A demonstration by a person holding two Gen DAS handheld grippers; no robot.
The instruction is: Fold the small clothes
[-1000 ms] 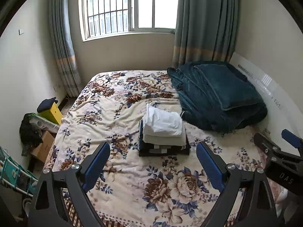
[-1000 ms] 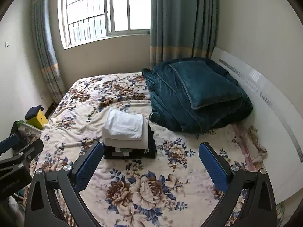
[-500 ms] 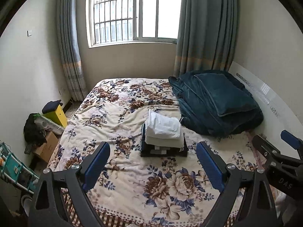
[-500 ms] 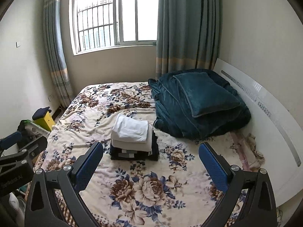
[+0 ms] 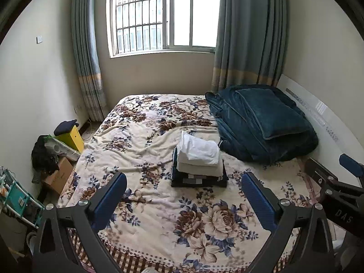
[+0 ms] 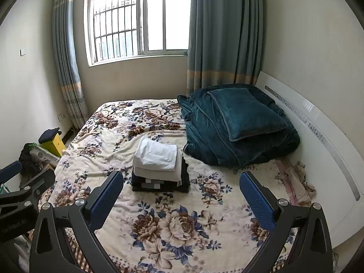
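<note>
On the bed (image 5: 159, 216) a neat stack of folded clothes (image 5: 199, 163) sits near the middle, a little toward the headboard side, just short of the heaped teal quilt (image 5: 261, 125) that fills the far corner by the curtain. I count roughly four folded pieces in the stack: a white one on top, a cream one under it, then dark layers at the bottom, though exactly how many dark ones I cannot tell from here. No loose garment lies anywhere else on the floral blanket, so the folding looks finished, or nearly so; if anything is left, it is out of sight.

Both sets of tongs hang over the foot edge of the bed, well apart from the stack. The left tongs (image 5: 182, 200) are spreading wider at this moment, with nothing between the blue pads. The right tongs (image 6: 182, 199) stand spread as well, empty, the stack (image 6: 159, 166) showing beyond the gap.

By count: one stack, one quilt with one teal pillow (image 6: 245, 113) laid on it, two tongs. A crumpled pinkish cloth (image 6: 295, 182) lies along the headboard edge; whether it belongs to the job I cannot say. Off the bed's far side stand a yellow box (image 5: 70, 136) and a cardboard box (image 5: 58, 177).
</note>
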